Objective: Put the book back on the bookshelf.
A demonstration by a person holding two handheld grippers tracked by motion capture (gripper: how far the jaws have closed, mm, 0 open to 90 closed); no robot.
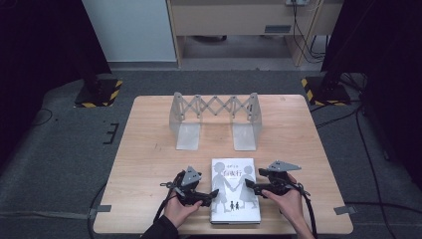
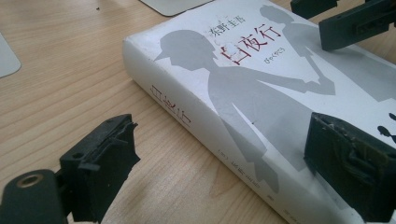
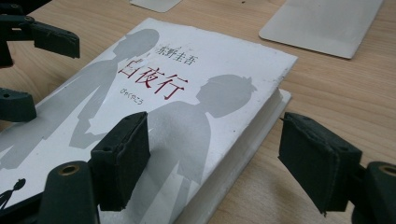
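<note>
On the near edge of the pale wooden table point(image 1: 149, 149) lies a thick white hardback book point(image 1: 235, 190) with grey silhouettes and red lettering, flat, cover up. Left gripper point(image 1: 206, 197) straddles the book's spine edge, jaws apart, one over the cover, one over bare wood. Right gripper point(image 1: 253, 188) straddles the book's page edge likewise, jaws apart. Beyond the book stands a grey metal expandable bookend rack point(image 1: 215, 119).
</note>
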